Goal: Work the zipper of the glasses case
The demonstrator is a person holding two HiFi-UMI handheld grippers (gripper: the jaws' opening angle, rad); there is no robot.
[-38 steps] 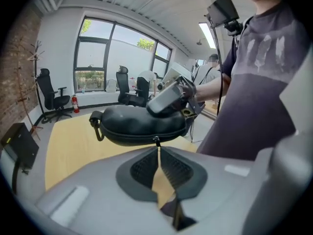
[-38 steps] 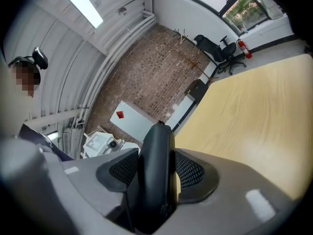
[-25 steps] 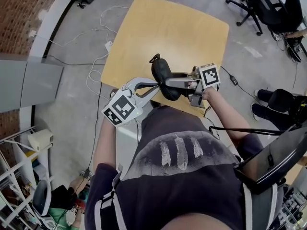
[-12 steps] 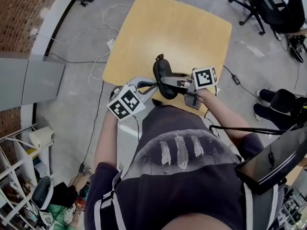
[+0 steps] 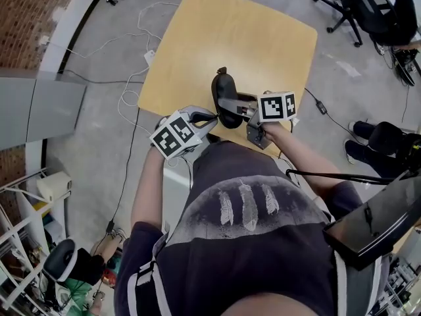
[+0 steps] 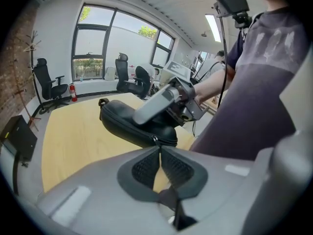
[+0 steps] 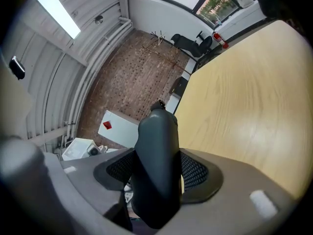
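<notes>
Though the right claw (image 7: 156,170) has just clamped the glasses case (image 6: 124,124) and the left claw (image 6: 160,153) is pinching the zipper pull (image 6: 155,140), nothing looks unzipped yet.

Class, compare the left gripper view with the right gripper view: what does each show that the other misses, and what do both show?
Left only: the left gripper shut on the zipper pull, and the person's torso. Right only: both pads of the right gripper on the glasses case, its jaws having just been closing; a white cabinet. Both: that black case and the wooden table.
</notes>
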